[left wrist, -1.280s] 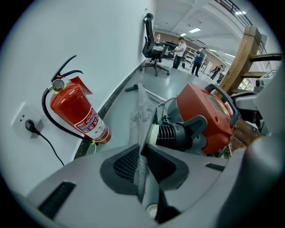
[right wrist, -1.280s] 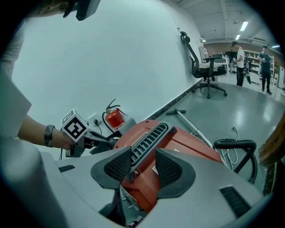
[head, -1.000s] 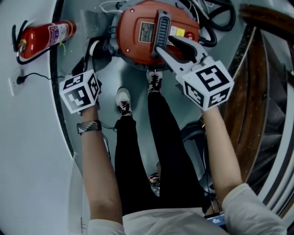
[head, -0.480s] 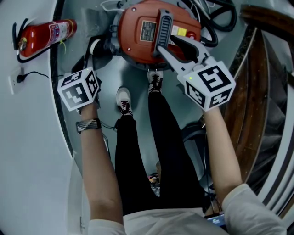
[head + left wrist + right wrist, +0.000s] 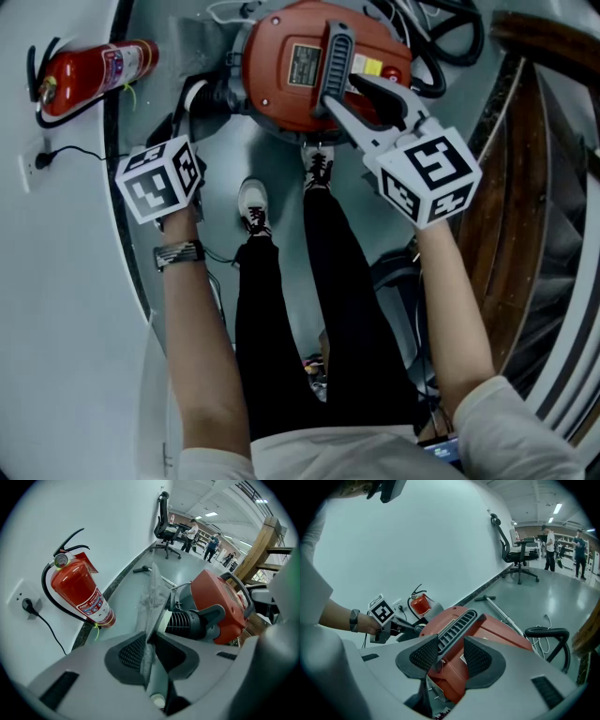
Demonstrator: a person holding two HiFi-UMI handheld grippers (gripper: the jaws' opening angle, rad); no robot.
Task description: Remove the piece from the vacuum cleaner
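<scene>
- Now left tongs [image 5: 151, 645] pinch the thin grey piece [image 5: 153, 592] beside the inlet [image 5: 187, 623] of the vacuum cleaner [image 5: 220, 599], jaws just easing apart
- Right tongs [image 5: 451, 656] clamp its grey handle [image 5: 457, 624]

**A:** Item one, the left tool [image 5: 149, 641]. Condition?
**B:** Aimed steeply down, with its marker cube [image 5: 161, 180] on top. The jaws are nearly together and have just been opening. A thin grey sheet [image 5: 151, 585] stands edge-on between the pads, and both pads touch it.
**A:** Its carrier?
**B:** The left forearm [image 5: 192, 347], bare and stretched forward, with a band [image 5: 180, 255] at the wrist.
**A:** Item two, the right tool [image 5: 451, 651]?
**B:** Slanted forward and down. The pads are clamped on a ribbed grey handle [image 5: 457, 625], one pad on each side.
**A:** Carrier?
**B:** The right forearm [image 5: 455, 319], bare and extended forward, with a pale short sleeve [image 5: 516, 431] at the upper arm.
</scene>
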